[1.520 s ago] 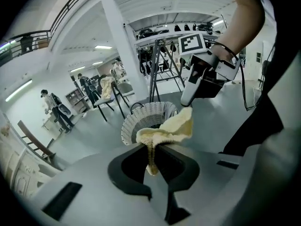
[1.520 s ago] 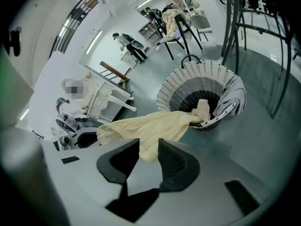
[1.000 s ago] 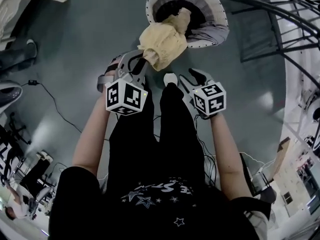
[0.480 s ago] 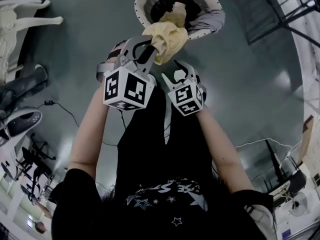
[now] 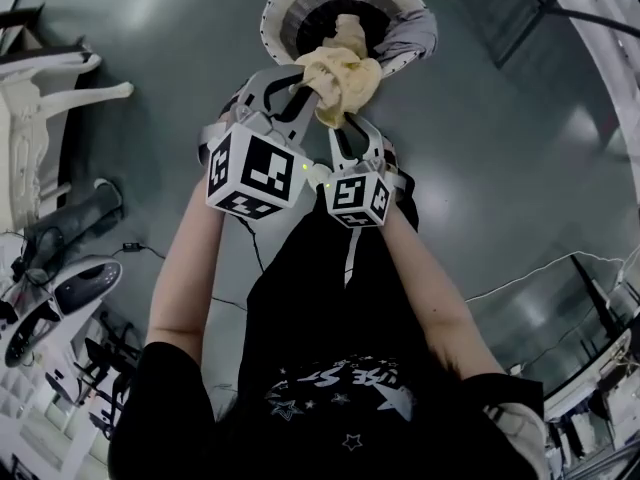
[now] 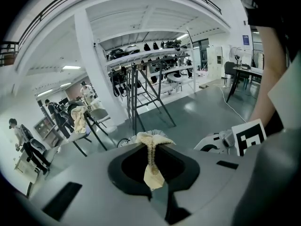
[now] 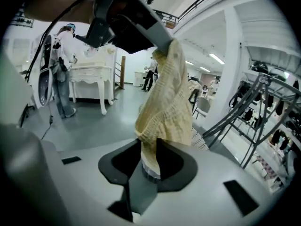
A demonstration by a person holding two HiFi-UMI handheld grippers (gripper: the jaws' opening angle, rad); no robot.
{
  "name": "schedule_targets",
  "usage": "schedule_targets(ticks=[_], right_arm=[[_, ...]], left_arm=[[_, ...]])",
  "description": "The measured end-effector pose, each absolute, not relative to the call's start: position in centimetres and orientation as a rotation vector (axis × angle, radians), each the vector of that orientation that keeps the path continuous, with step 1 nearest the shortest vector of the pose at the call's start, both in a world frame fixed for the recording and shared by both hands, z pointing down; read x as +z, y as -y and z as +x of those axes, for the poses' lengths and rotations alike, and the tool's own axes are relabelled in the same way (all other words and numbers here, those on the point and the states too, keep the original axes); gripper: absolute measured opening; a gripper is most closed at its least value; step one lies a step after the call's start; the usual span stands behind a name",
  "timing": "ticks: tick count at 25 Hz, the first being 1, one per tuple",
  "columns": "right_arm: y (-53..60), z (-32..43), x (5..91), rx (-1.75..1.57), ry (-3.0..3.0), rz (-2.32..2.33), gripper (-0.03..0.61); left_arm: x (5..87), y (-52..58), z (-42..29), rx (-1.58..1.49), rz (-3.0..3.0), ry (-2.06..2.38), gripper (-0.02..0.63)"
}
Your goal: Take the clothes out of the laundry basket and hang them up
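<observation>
My left hand-held gripper (image 5: 300, 80) clamps the yellow garment (image 5: 340, 73) above the laundry basket (image 5: 405, 43). The right hand-held gripper (image 5: 350, 128) has just been closing and seems to pinch it too. If that bite is shallow, I drop that edge.

The person wears a black short-sleeved T-shirt (image 5: 330, 413) with pale stars and letters printed on the chest. Black trousers (image 5: 320, 268) show between the shirt and the claws. The left claw (image 5: 303, 76) and the right claw (image 5: 347, 120) are smooth grey plastic with curved arms, and just behind each sits a cube covered in black-and-white square marks, the left cube (image 5: 255, 173) and the right cube (image 5: 358, 198).
</observation>
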State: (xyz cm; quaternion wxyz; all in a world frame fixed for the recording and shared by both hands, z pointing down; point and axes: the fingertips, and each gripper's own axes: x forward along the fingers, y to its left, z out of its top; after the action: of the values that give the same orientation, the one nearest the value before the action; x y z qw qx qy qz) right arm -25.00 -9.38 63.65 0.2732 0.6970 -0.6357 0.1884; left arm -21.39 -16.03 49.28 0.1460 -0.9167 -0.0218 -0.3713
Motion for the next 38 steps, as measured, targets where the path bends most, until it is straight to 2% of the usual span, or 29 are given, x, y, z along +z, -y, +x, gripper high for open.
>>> schedule_targets(ticks=[1, 6, 12, 20, 24, 38], right_arm=[[9.3, -24.7, 62.9, 0.503, 1.693, 1.917, 0.089], [7.2, -23.2, 58.5, 0.527, 1.674, 2.029, 0.061], [4.6, -19.5, 50.4, 0.491, 1.708, 2.098, 0.048], [4.9, -16.2, 36.9, 0.353, 1.850, 2.105, 0.041], [4.7, -12.3, 30.5, 0.354, 1.959, 2.083, 0.041], [1.6, -5.8, 10.2, -0.006, 2.172, 2.149, 0.037]], left_arm=[[49.1, 16.3, -21.8, -1.069, -2.636, 0.060, 0.052], [47.6, 18.4, -24.0, -1.074, -2.619, 0.016, 0.052], [43.2, 19.2, -25.5, -1.043, -2.595, -0.034, 0.052], [32.3, 20.4, -24.5, -0.861, -2.473, -0.148, 0.052], [26.8, 22.1, -23.3, -0.792, -2.404, -0.199, 0.052], [8.0, 20.5, -15.6, -0.373, -2.405, -0.431, 0.052]])
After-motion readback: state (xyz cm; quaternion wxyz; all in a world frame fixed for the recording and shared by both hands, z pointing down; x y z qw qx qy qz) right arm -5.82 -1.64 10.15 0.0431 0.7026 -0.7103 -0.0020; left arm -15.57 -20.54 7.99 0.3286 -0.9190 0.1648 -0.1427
